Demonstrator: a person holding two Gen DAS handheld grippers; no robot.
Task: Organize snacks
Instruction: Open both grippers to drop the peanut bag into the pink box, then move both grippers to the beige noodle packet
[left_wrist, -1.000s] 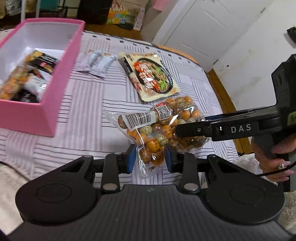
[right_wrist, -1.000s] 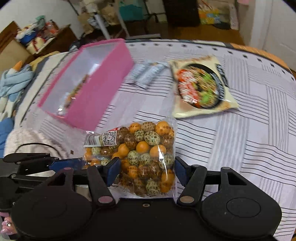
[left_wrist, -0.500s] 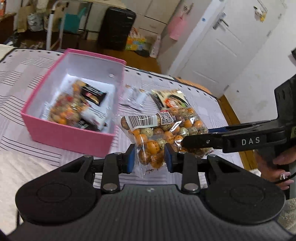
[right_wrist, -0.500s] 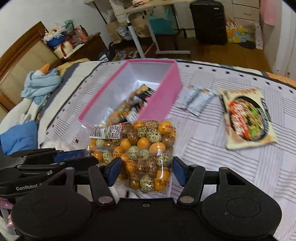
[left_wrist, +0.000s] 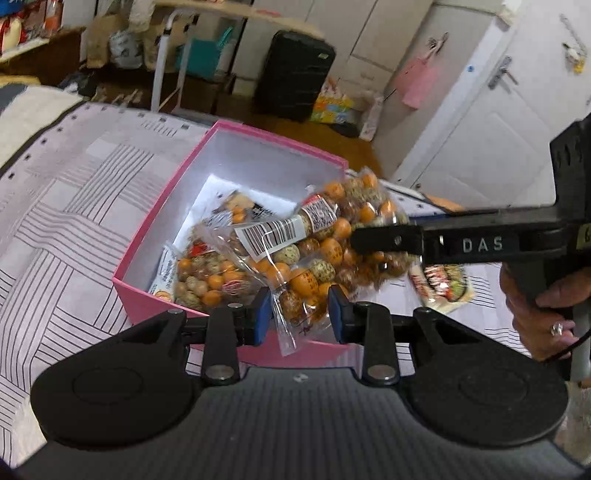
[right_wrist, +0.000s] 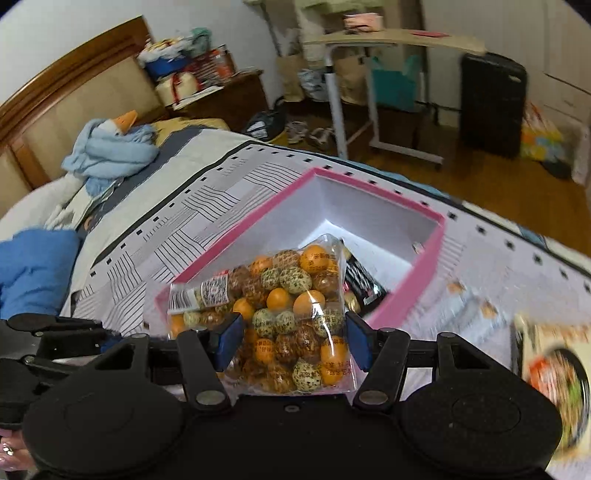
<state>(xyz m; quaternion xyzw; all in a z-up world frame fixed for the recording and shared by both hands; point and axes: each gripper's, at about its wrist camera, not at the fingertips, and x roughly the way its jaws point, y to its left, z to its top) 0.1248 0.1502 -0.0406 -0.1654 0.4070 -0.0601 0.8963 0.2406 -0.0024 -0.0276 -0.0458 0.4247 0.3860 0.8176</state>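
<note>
Both tongs are on one clear bag of wrapped candy balls (left_wrist: 321, 243), carried in the air right over the near end of the pink box (left_wrist: 147, 236) on the bed. The left tongs (left_wrist: 297, 314) pinch the bag's lower corner; the right tongs (right_wrist: 291, 341) clamp across its bulging middle. I'd call this bag soft and shifty: loose round sweets inside slick film, some weight to it, likely to sag or slide if only the thin seam is held, so a grip across the packed body looks safest. Below it, the box already holds another candy bag (left_wrist: 207, 277) and dark packets (right_wrist: 364, 280), leaving free room mostly at the far end. A noodle packet (left_wrist: 445, 282) lies on the striped bedspread (left_wrist: 66, 206) beside the box. The near box wall is the thing to clear.
</note>
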